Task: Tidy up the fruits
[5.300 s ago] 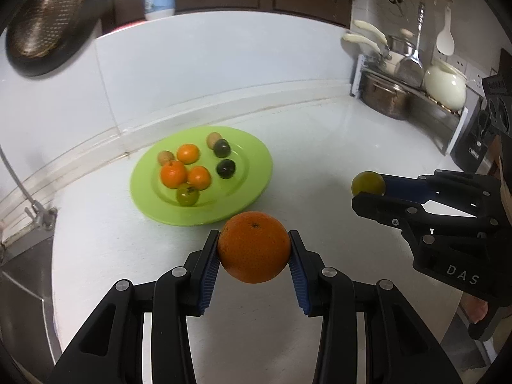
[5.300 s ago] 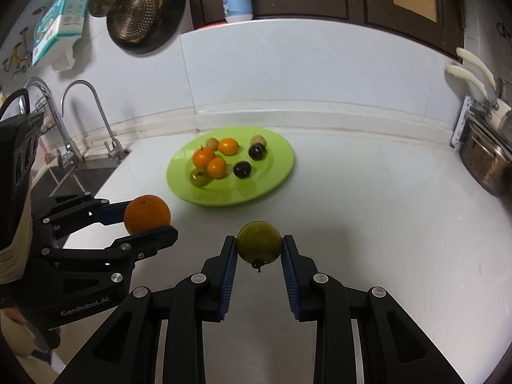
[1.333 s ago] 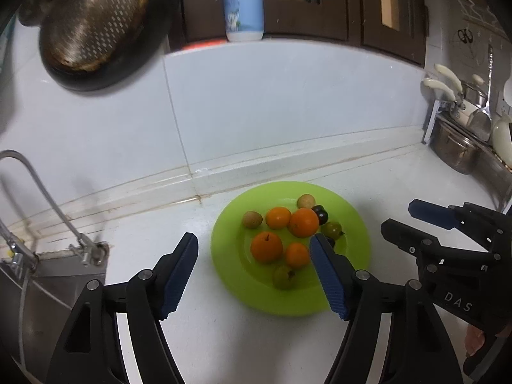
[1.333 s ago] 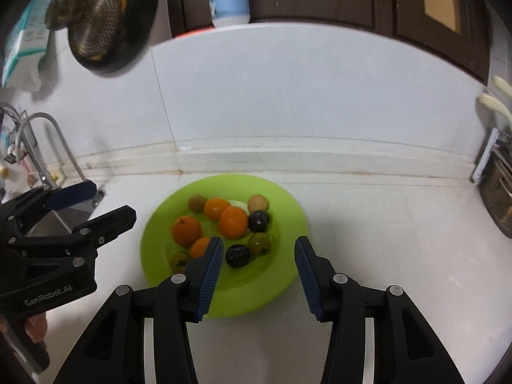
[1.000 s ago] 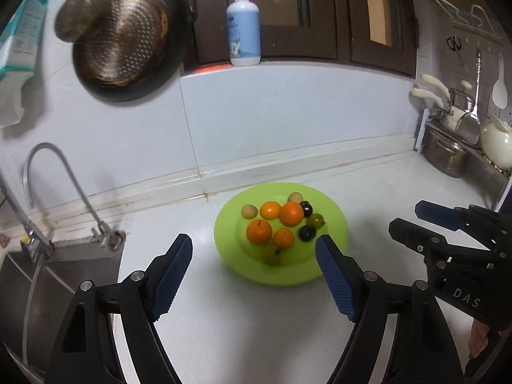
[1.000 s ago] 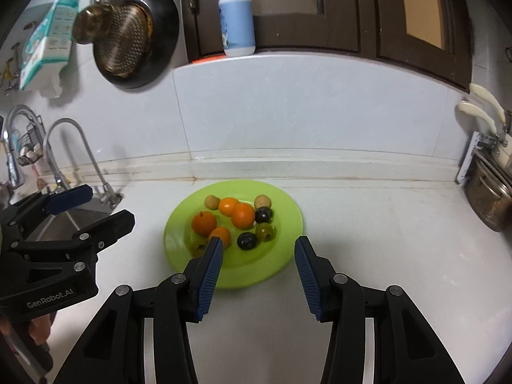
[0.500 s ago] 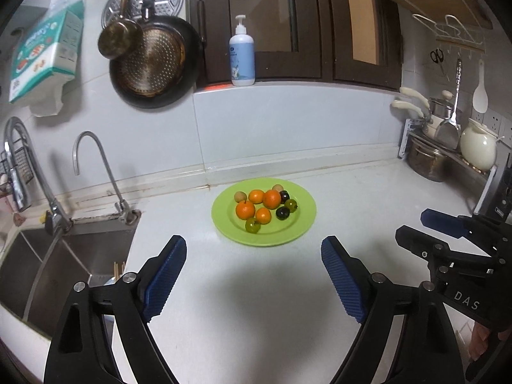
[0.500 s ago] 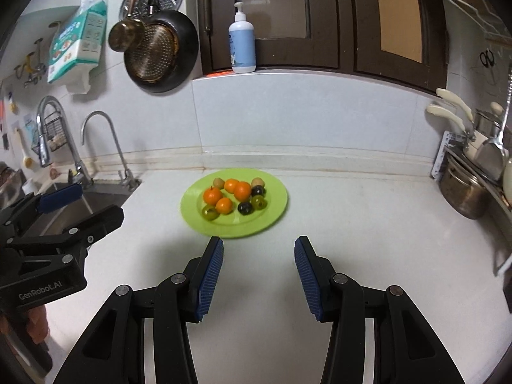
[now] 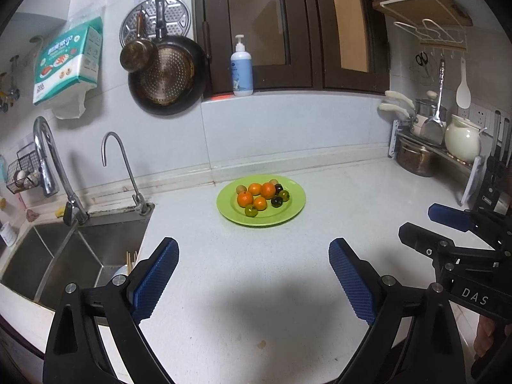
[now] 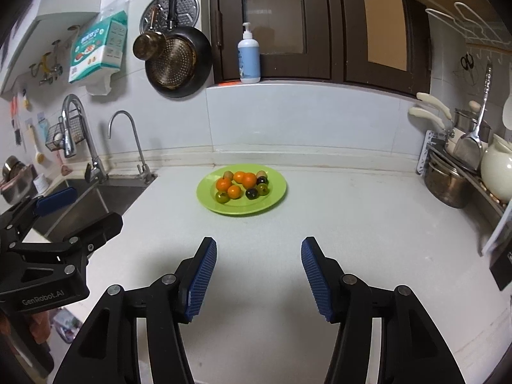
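— What are your claws doing?

— Your left claw [image 9: 252, 275] sits at the bottom of its own view with the blue pads spread wide and nothing between them but bare table [image 9: 256, 304]. Your right claw [image 10: 258, 272] is also parted, somewhat less widely, gripping nothing and touching nothing. Each shows up in the other's view: the right claw [image 9: 448, 233] at the right edge, the left claw [image 10: 73, 211] at the left edge, both with their fingers apart.

— And the fruits?

— They are all on the green plate [image 9: 294, 206], in the middle of the frame and well apart from both claws. You can see oranges [image 9: 244, 199] bunched at the centre, two dark fruits [image 9: 276, 201] to their right, a green one [image 9: 251, 211] at the near side and another [image 9: 283, 195] at the right, and two small brownish ones [image 9: 240, 188] toward the back.

— Anything hard to make out?

— Your claw bodies are cut off by the lower edge of the frame. The back orange is partly hidden behind its neighbour in the right view. The sink [image 9: 48, 262] at lower left is half covered by your left claw's finger.
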`<move>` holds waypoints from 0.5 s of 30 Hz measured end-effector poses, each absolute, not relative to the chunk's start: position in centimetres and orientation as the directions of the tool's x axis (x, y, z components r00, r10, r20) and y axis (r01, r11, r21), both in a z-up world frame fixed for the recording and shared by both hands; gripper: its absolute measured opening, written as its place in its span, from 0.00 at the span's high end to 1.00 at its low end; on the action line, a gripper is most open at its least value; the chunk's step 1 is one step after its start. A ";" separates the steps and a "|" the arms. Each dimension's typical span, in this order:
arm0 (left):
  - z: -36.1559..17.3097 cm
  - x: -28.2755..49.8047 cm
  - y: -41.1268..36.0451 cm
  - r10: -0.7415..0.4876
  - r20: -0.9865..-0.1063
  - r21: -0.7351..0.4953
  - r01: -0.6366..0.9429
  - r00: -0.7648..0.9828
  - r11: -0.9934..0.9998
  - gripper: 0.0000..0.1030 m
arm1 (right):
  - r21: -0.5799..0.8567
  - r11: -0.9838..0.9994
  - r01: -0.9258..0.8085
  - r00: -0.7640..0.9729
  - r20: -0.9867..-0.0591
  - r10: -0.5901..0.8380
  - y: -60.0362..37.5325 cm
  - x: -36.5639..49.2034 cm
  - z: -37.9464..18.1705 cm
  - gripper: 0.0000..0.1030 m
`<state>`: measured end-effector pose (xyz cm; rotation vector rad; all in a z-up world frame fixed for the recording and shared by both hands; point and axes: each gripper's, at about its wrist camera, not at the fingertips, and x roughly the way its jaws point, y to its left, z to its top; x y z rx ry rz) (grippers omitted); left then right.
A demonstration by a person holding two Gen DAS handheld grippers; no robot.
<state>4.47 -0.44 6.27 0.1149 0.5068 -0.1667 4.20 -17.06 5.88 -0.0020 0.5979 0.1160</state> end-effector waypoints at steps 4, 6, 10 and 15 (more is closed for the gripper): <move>6.7 2.8 -0.4 -0.123 -0.477 0.076 0.180 0.870 0.981 0.05 | 0.031 0.993 -0.113 0.824 -0.555 0.111 -17.0 2.8 6.0 0.42; 6.9 2.4 -0.4 -0.120 -0.473 0.080 0.178 0.873 0.981 0.05 | 0.030 0.993 -0.112 0.827 -0.551 0.109 -17.0 2.3 6.1 0.42; 7.1 1.5 -0.3 -0.108 -0.465 0.085 0.165 0.879 0.983 0.03 | 0.029 0.993 -0.114 0.833 -0.543 0.111 -17.1 1.3 6.3 0.42; 7.3 0.9 -0.2 -0.100 -0.457 0.086 0.156 0.884 0.984 0.01 | 0.030 0.993 -0.118 0.831 -0.544 0.115 -17.1 0.8 6.3 0.42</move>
